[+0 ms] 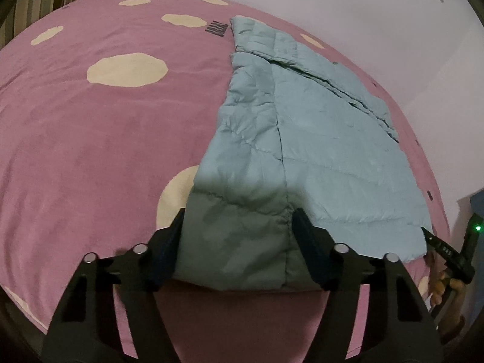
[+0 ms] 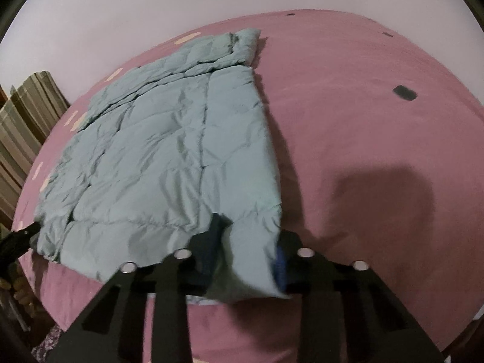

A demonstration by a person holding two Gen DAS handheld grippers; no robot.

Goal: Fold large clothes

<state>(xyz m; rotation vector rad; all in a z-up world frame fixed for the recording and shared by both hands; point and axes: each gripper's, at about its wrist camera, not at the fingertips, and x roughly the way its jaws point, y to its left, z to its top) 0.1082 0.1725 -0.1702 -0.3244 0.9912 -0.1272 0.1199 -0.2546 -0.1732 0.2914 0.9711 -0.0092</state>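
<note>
A pale blue quilted down jacket [image 1: 317,139] lies spread on a pink bed [image 1: 106,139]; it also shows in the right wrist view [image 2: 169,151]. My left gripper [image 1: 239,220] is open, and its fingers straddle the jacket's near left hem corner, which rests between them. My right gripper [image 2: 251,233] is also open around the near right hem corner, with the fabric lying loosely between the fingers. The right gripper's tip shows at the far right of the left wrist view [image 1: 435,242]. The left gripper's tip shows at the left edge of the right wrist view [image 2: 21,236].
The pink bed cover [image 2: 378,106] has cream spots [image 1: 127,69] and small dark marks [image 2: 403,92]. A white wall [image 2: 151,0] runs behind the bed. Striped curtains [image 2: 27,121] hang at the left. The bed's near edge lies just under both grippers.
</note>
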